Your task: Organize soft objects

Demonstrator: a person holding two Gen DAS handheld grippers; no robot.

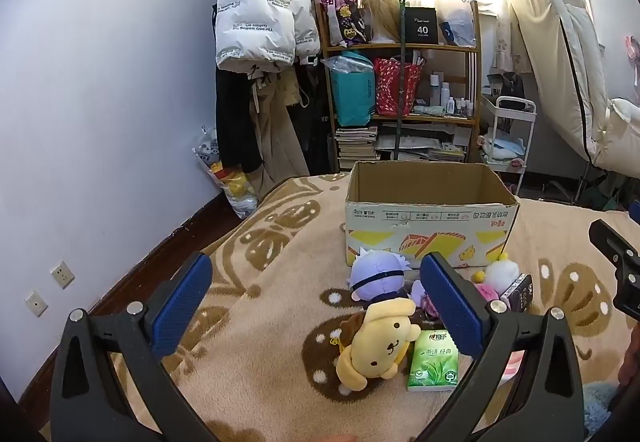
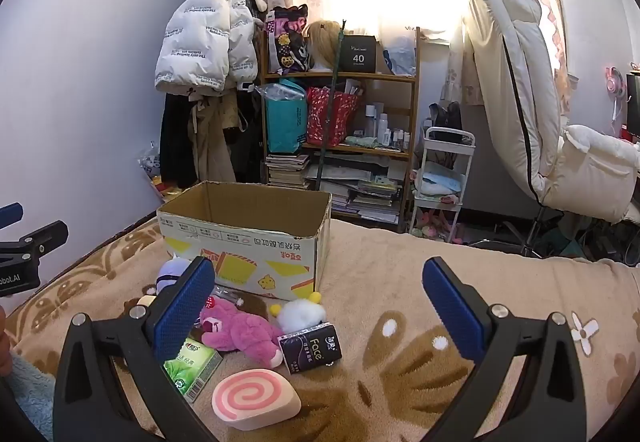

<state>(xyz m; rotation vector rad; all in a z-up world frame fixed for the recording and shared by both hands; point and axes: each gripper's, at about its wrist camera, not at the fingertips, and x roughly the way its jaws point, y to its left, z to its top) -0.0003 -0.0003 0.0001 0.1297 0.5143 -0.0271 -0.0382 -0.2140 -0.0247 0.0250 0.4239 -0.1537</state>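
Plush toys (image 1: 380, 342) untouched, left hand-held gripper (image 1: 316, 306) and right hand-held gripper (image 2: 320, 306) spread wide, empty

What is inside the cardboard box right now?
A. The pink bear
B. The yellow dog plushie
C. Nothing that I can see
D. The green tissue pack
C. The box shows only bare cardboard walls inside, though its floor is hidden, while the yellow dog, the pink bear and the green tissue pack all lie on the blanket in front of it.
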